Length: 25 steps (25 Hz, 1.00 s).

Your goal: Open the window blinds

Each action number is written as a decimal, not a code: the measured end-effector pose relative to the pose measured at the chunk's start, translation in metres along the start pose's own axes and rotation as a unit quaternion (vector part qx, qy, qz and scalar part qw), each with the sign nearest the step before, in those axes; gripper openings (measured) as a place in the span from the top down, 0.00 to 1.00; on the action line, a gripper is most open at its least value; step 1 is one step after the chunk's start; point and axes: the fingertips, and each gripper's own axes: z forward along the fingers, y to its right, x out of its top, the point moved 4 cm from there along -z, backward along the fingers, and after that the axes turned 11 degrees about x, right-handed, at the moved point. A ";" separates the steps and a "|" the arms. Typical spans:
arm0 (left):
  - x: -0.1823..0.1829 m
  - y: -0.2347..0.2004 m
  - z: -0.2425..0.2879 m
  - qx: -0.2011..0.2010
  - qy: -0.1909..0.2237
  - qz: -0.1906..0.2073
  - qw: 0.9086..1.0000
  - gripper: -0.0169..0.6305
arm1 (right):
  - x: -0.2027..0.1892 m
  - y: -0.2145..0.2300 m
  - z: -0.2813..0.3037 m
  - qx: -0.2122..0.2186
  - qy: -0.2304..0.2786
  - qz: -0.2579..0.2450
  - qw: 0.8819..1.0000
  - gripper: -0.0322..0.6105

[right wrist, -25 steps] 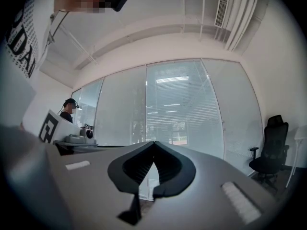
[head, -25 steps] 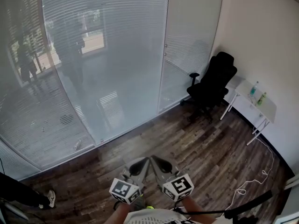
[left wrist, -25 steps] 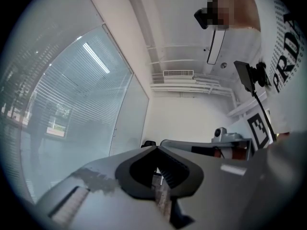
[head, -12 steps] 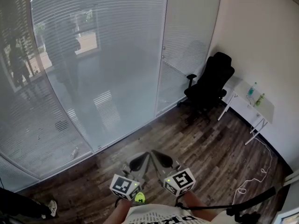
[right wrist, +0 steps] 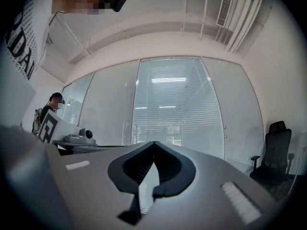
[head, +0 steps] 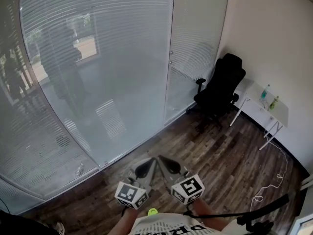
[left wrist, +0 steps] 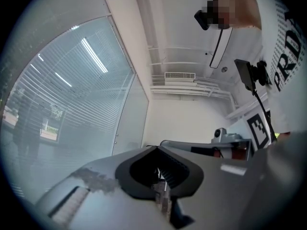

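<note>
Window blinds (head: 98, 48) well beyond left fingers (head: 144, 170), right fingers (head: 169, 166)

Window blinds lowered full length, slats horizontal

The window blinds (head: 98, 43) are pale, thin horizontal slats filling the upper left and centre of the head view. There is 1 wide section, with a narrower section at its right in the upper middle. The slats are tilted mostly shut, yet a brighter patch shows through them near the upper left.
</note>
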 end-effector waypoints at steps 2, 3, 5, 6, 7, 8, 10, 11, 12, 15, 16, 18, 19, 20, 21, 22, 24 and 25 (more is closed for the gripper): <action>0.000 -0.008 0.007 0.000 -0.002 0.000 1.000 0.99 | -0.001 0.007 0.008 -0.002 -0.002 0.000 1.000 0.94; -0.001 -0.011 0.010 0.000 -0.005 -0.001 1.000 0.99 | -0.002 0.010 0.011 -0.002 -0.004 0.000 1.000 0.94; -0.004 -0.016 0.017 0.000 -0.008 -0.005 1.000 0.99 | -0.004 0.017 0.016 -0.001 -0.009 0.001 1.000 0.94; -0.005 -0.018 0.021 0.001 -0.008 -0.006 1.000 0.99 | -0.006 0.021 0.018 0.000 -0.010 0.000 1.000 0.94; -0.007 -0.020 0.025 0.001 -0.009 -0.007 1.000 0.99 | -0.007 0.025 0.020 0.000 -0.011 -0.004 1.000 0.94; -0.009 -0.022 0.029 0.001 -0.009 -0.007 1.000 0.99 | -0.009 0.029 0.022 0.000 -0.013 -0.009 1.000 0.94; -0.013 -0.026 0.036 0.003 -0.013 -0.007 1.000 0.99 | -0.013 0.035 0.026 0.004 -0.016 -0.014 1.000 0.94; -0.016 -0.027 0.040 0.004 -0.015 -0.008 1.000 0.99 | -0.017 0.039 0.027 0.007 -0.016 -0.010 1.000 0.94; -0.019 -0.028 0.046 0.006 -0.016 -0.010 1.000 0.99 | -0.020 0.046 0.028 0.009 -0.016 -0.006 1.000 0.94; -0.023 -0.030 0.076 0.017 -0.019 -0.019 1.000 0.99 | -0.019 0.078 0.031 0.013 -0.013 -0.001 1.000 0.94; -0.022 -0.030 0.088 0.019 -0.020 -0.020 0.999 0.99 | -0.016 0.091 0.032 0.015 -0.014 0.002 1.000 0.94; -0.019 -0.028 0.112 0.024 -0.022 -0.018 0.999 0.99 | -0.011 0.114 0.033 0.022 -0.016 0.001 1.000 0.94; -0.019 -0.028 0.122 0.026 -0.022 -0.016 0.999 0.99 | -0.010 0.125 0.034 0.025 -0.015 -0.001 1.000 0.94; -0.020 -0.028 0.131 0.028 -0.023 -0.014 0.999 0.99 | -0.010 0.134 0.034 0.027 -0.015 -0.002 1.000 0.94; -0.021 -0.029 0.140 0.030 -0.023 -0.013 0.999 0.99 | -0.012 0.144 0.036 0.028 -0.014 -0.001 1.000 0.94; -0.023 -0.030 0.150 0.031 -0.023 -0.011 0.999 0.99 | -0.013 0.153 0.037 0.029 -0.014 0.000 0.999 0.94; -0.024 -0.032 0.170 0.031 -0.024 -0.008 0.999 0.99 | -0.012 0.173 0.040 0.033 -0.016 0.000 0.999 0.94; -0.025 -0.032 0.181 0.031 -0.027 -0.006 0.999 0.99 | -0.011 0.184 0.041 0.034 -0.018 0.001 0.999 0.94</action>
